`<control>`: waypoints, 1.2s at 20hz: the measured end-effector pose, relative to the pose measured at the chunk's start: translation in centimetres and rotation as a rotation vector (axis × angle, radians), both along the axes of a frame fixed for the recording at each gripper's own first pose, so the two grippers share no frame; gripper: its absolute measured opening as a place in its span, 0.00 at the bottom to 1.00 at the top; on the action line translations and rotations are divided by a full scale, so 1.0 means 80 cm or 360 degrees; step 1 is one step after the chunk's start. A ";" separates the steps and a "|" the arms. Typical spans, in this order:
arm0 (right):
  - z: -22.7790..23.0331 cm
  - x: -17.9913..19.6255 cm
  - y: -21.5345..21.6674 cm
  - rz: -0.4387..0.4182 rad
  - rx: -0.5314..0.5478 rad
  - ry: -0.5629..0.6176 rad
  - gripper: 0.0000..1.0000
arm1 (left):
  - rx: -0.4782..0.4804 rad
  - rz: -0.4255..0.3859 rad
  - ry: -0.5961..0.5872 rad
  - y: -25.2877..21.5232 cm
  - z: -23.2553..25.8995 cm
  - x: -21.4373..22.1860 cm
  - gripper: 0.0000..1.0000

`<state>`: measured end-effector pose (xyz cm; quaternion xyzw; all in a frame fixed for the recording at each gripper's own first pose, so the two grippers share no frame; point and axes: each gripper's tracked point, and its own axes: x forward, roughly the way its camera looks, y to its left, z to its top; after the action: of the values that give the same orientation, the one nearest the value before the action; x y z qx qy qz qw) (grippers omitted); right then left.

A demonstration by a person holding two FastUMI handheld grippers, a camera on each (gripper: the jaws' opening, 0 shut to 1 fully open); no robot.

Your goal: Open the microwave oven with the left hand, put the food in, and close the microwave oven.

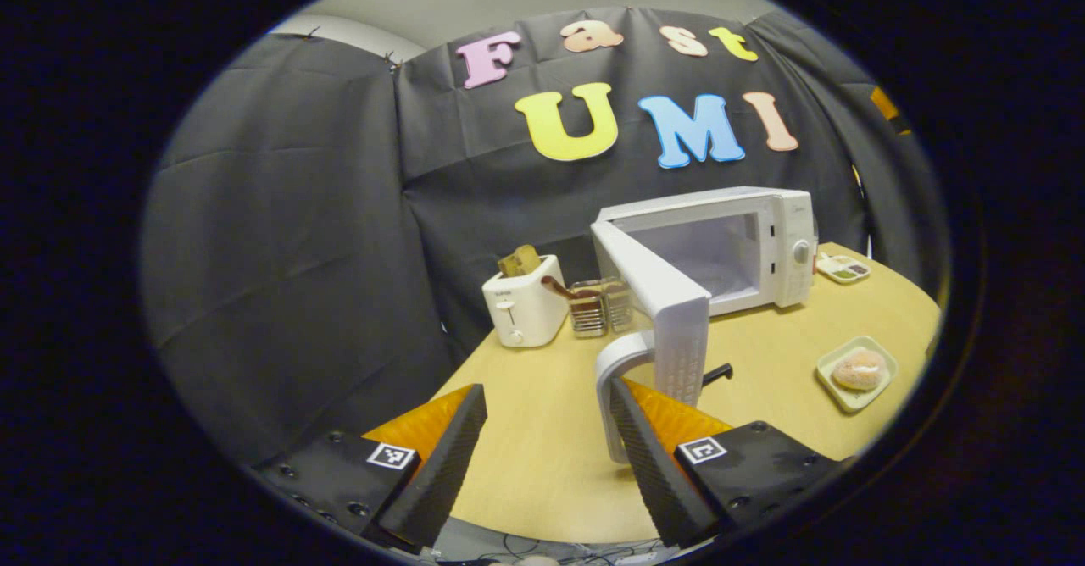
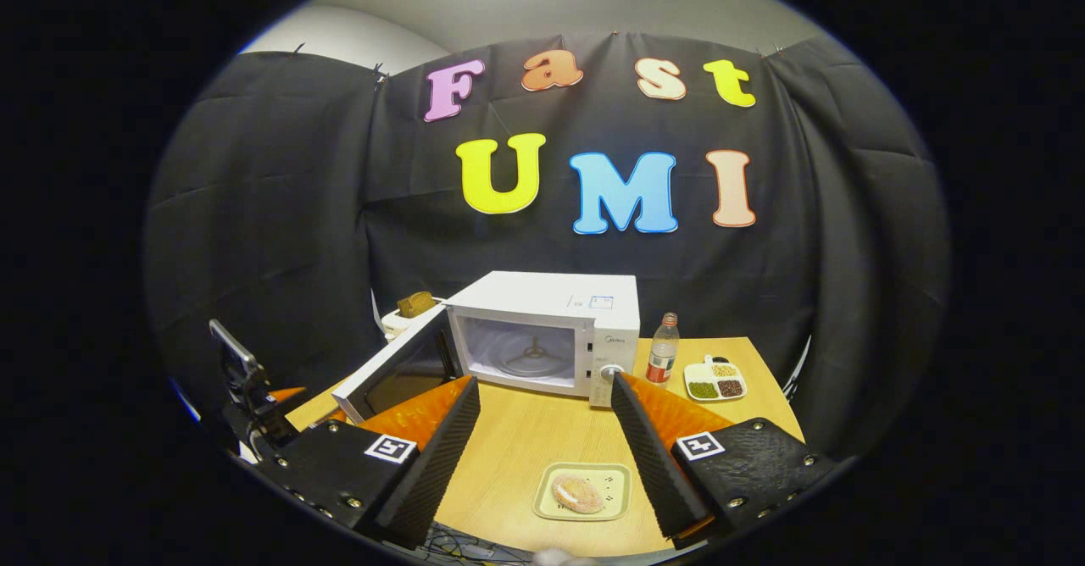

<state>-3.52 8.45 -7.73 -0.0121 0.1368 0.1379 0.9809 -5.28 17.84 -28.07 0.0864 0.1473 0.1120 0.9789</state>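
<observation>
Pale wooden tabletop carries the white boxy microwave oven, its door swung wide and cavity bare. Nearer lies a pinkish round bun on a small cream square plate. Left gripper hangs spread just beside the door's handle; right gripper gapes apart above the plate.

Glossy white plastic microwave on a smooth wooden table (matt finish).

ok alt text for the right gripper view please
A white microwave stands on a wooden table with its door swung open. The open right gripper hovers above a small tray holding a bun.
</observation>
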 end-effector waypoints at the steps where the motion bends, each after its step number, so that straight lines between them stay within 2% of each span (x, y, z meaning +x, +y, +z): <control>1: -0.006 0.001 -0.001 0.0003 0.0005 0.0015 0.96 | -0.0002 0.0019 0.0010 0.007 0.001 -0.001 0.97; 6: -0.050 0.011 -0.011 0.0032 -0.0122 0.0052 0.96 | -0.0010 0.0006 -0.0050 -0.006 0.041 -0.015 1.00; 10: -0.131 0.007 -0.028 0.0122 -0.0365 0.0141 0.96 | -0.0094 -0.0071 -0.0118 -0.046 0.094 -0.014 1.00; 11: -0.154 0.007 -0.032 0.0148 -0.0423 0.0168 0.96 | -0.0102 -0.0083 -0.0130 -0.053 0.111 -0.013 0.93; 14: -0.222 0.009 -0.042 0.0244 -0.0592 0.0259 0.95 | -0.0114 -0.0093 -0.0185 -0.070 0.158 -0.005 0.93; 15: -0.243 0.011 -0.042 0.0274 -0.0623 0.0298 0.96 | -0.0124 -0.0093 -0.0203 -0.074 0.173 -0.002 1.00; 19: -0.321 0.022 -0.046 0.0356 -0.0696 0.0451 0.96 | -0.0144 -0.0091 -0.0253 -0.090 0.220 0.014 0.97; 24: -0.369 0.042 -0.045 0.0407 -0.0740 0.0556 0.95 | -0.0113 -0.0127 -0.0290 -0.110 0.266 0.033 1.00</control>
<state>-0.13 4.82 -37.23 -0.2292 0.3286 0.2251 0.8881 -2.62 9.00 -6.80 0.0468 0.0580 0.0750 0.9944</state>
